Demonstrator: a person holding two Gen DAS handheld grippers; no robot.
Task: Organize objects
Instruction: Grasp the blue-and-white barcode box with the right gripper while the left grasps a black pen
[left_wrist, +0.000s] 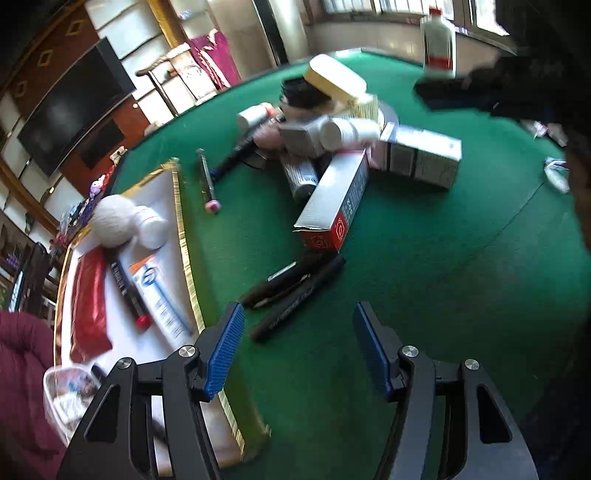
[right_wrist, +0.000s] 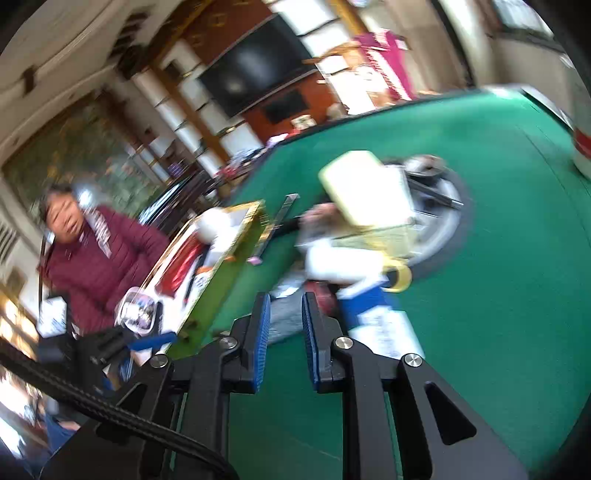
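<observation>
Left wrist view: the left gripper (left_wrist: 299, 347) stands spread and empty above the green table (left_wrist: 443, 277). Two black pens (left_wrist: 295, 291) lie just ahead of it, long axes running up to the right, roughly across the gap. The gold-edged tray (left_wrist: 181, 229) sits to their left.

Right wrist view: blurred. The right gripper (right_wrist: 286, 332) is nearly pressed together, gripping nothing. The pile of boxes (right_wrist: 354, 236) lies ahead. Judgement: left hand is nearer the pens.
</observation>
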